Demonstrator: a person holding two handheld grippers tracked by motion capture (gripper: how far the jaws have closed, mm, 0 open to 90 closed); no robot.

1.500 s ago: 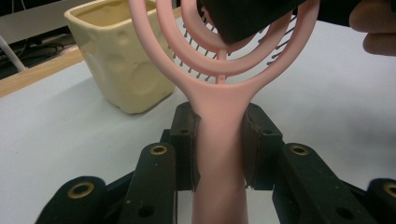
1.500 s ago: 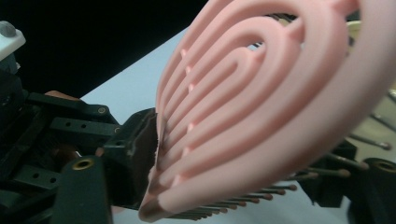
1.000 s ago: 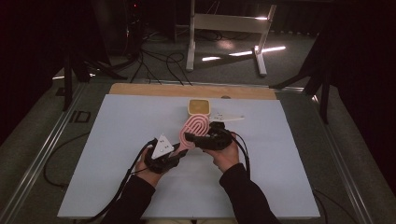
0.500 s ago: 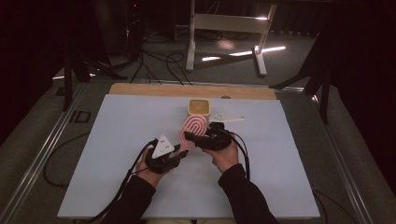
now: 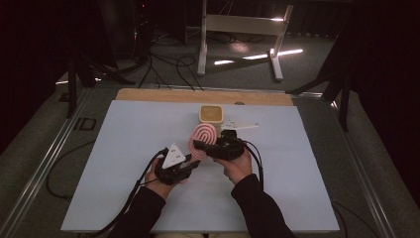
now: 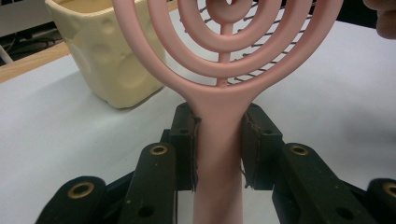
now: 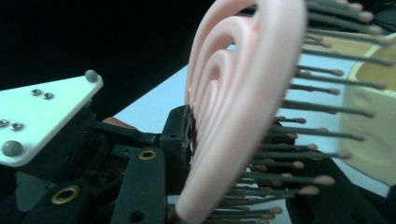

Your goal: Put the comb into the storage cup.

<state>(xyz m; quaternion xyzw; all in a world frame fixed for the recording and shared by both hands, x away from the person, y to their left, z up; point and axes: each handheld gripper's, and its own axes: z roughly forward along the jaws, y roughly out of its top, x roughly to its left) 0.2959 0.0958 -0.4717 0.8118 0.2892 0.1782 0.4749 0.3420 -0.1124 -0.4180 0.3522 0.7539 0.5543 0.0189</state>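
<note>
— While the left hand-held gripper (image 5: 190, 166) sits low on the white table (image 5: 124, 148), what is it clamping?
— The handle of the pink hairbrush (image 5: 202, 139); both pads press its sides.
— And the right hand-held gripper (image 5: 199, 145)?
— Its jaws have just been closing on the brush head, one pad against the ringed back, bristles toward the other.
— Anything beyond?
— A cream cup (image 5: 211, 114), just behind the brush.

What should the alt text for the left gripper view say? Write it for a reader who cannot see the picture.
The left gripper clamps the handle of a pink hairbrush between its two black jaws, the ringed head rising out of the top. A cream cup stands behind on the white table.
</note>
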